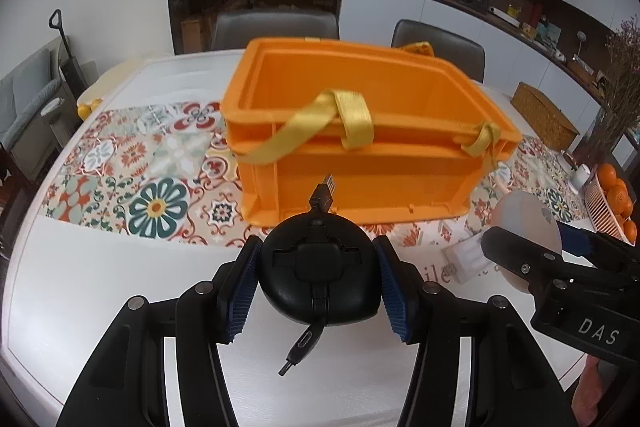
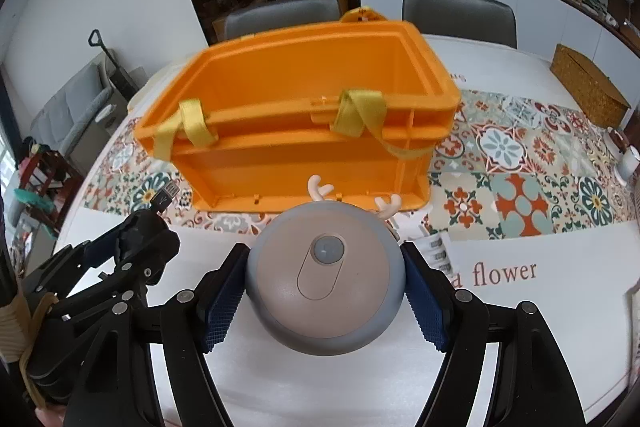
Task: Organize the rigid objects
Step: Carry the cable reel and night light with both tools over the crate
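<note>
An orange plastic crate (image 1: 360, 131) with yellow strap handles (image 1: 352, 115) stands on the patterned runner, open and empty; it also shows in the right wrist view (image 2: 304, 131). My left gripper (image 1: 318, 279) is shut on a round black cable reel (image 1: 318, 267) with USB plugs sticking out, held just in front of the crate. My right gripper (image 2: 324, 291) is shut on a round grey-and-beige night light (image 2: 324, 275) with small antlers, also held in front of the crate. Each gripper shows at the edge of the other's view.
A white table (image 2: 520, 327) with a floral runner (image 2: 520, 163) carries a wicker box (image 2: 588, 91) at the back right, a bowl of oranges (image 1: 616, 195) at the right and a small white block (image 1: 468, 259). Two chairs (image 1: 276, 27) stand behind the table.
</note>
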The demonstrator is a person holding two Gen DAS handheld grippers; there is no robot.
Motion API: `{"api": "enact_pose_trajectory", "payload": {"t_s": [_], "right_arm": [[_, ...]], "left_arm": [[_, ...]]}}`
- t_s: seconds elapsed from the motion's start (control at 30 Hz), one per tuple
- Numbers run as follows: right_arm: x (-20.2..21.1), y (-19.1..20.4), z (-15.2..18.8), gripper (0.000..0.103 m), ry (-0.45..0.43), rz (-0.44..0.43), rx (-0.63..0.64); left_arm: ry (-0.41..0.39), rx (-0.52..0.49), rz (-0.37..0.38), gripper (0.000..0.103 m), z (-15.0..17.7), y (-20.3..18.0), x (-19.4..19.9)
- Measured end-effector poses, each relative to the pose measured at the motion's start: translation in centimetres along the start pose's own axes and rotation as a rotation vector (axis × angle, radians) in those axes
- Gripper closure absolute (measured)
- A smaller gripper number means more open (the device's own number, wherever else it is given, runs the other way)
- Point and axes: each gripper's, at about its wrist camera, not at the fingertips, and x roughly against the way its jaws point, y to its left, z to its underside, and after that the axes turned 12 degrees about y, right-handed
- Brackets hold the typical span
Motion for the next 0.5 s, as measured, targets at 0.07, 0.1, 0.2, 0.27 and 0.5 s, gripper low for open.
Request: {"api": "enact_pose_trajectory", "payload": {"t_s": [0.07,0.1,0.2,0.27,0.5], "right_arm": [[0.5,0.1,-0.2,0.029,-0.010,-0.004,-0.002],[0.9,0.1,-0.3,0.029,-0.016,-0.006,-0.002],[1.7,0.2,-0.6,0.029,-0.033,-0.008,-0.003],[2.1,0.4,-0.8,0.029,-0.040,-0.012,-0.003],[3.7,0.9,-1.8,0.029,-0.081,-0.028,-0.001]], "left_arm": [[-0.010,0.001,0.000,0.048,-0.3,0.1,0.5],[-0.020,-0.001,-0.003,0.048,-0.4,0.1,0.9],[-0.040,-0.002,-0.004,0.048,-0.9,0.2,1.6],[-0.053,-0.002,-0.005,0.048,-1.3,0.3,2.1],[-0.101,-0.006,-0.008,0.048,-2.6,0.5,3.8]]}}
